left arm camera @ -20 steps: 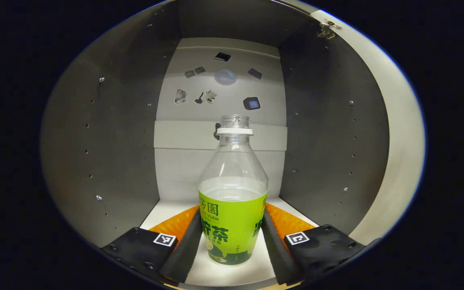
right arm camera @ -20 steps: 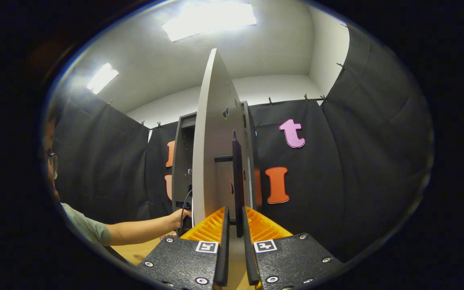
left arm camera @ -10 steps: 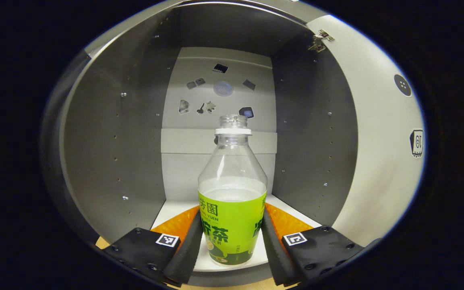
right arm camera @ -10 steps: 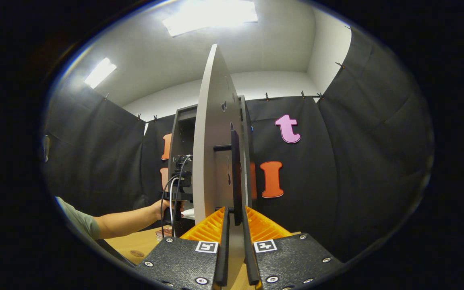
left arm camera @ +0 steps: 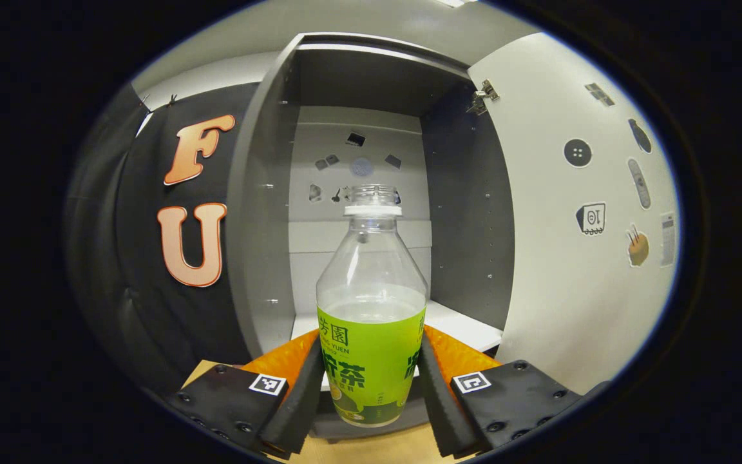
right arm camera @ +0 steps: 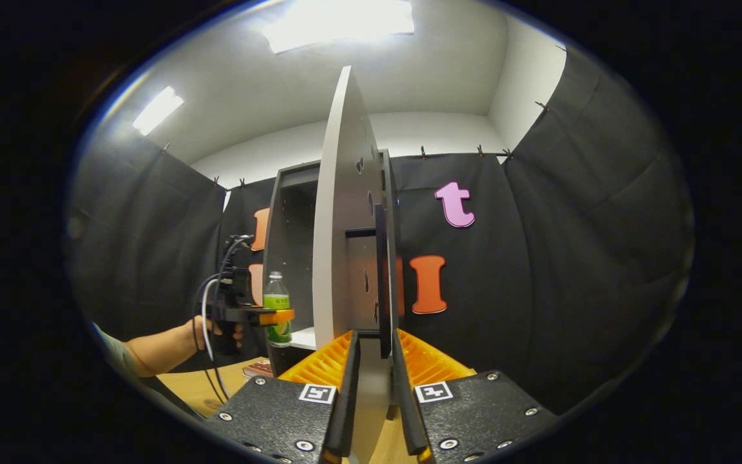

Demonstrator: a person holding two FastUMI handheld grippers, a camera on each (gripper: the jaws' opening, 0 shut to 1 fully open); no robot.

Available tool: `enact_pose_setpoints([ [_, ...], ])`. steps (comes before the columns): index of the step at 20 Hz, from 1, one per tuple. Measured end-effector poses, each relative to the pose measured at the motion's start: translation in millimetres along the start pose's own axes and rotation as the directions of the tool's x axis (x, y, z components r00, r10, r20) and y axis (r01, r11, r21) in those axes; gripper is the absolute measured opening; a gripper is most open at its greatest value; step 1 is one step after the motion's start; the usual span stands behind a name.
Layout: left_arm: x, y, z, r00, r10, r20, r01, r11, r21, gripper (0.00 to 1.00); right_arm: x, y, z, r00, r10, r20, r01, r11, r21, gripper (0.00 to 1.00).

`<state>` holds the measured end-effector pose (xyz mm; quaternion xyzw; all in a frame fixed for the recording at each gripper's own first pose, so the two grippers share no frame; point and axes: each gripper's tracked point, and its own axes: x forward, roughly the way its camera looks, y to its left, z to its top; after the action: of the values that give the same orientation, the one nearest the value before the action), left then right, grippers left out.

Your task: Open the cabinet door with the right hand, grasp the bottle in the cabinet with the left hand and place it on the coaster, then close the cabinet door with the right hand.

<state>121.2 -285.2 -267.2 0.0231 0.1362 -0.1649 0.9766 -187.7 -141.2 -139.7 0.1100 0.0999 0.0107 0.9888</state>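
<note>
- The bottle (left arm camera: 371,335) hangs upright just outside the cabinet (left arm camera: 261,225), past its shelf's front edge.
- The left gripper (left arm camera: 371,393) is clamped on its label; the right gripper (right arm camera: 374,399) pinches the door handle (right arm camera: 380,277).
- Judged mid-transfer; next comes lowering onto the coaster.

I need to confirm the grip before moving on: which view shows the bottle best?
The left gripper view: the bottle stands large and centred, upright, with both fingers of the left claw pressed against its green label. The right gripper view shows it small and far off, held beside the open cabinet door.
</note>
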Motion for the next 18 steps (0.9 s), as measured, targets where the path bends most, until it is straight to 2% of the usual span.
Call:
enact_pose_setpoints([
  [2, -23, 14, -4, 1.0, 0.016, 0.009, -0.016, 1.0, 0.001, 0.81, -1, -4, 2, 1.0, -0.024, 0.01, 0.024, 0.999, -0.025, 0.35],
  [3, -33, 22, -7, 1.0, 0.025, 0.012, -0.025, 1.0, -0.005, 0.79, 0, -6, 3, 0.999, -0.032, 0.015, 0.032, 0.999, -0.036, 0.41],
  [9, -89, 72, -29, 0.995, 0.096, 0.02, -0.096, 0.995, 0.007, 0.78, -3, -8, 3, 0.998, -0.062, 0.027, 0.064, 0.997, -0.05, 0.52],
  [16, -144, 101, -73, 0.989, 0.146, 0.013, -0.146, 0.989, 0.024, 0.77, -5, -12, 5, 0.996, -0.084, 0.035, 0.086, 0.996, -0.036, 0.69],
  [18, -156, 109, -90, 0.988, 0.157, 0.003, -0.157, 0.987, 0.019, 0.79, -5, -13, 3, 0.996, -0.087, 0.028, 0.087, 0.996, -0.034, 0.7],
])
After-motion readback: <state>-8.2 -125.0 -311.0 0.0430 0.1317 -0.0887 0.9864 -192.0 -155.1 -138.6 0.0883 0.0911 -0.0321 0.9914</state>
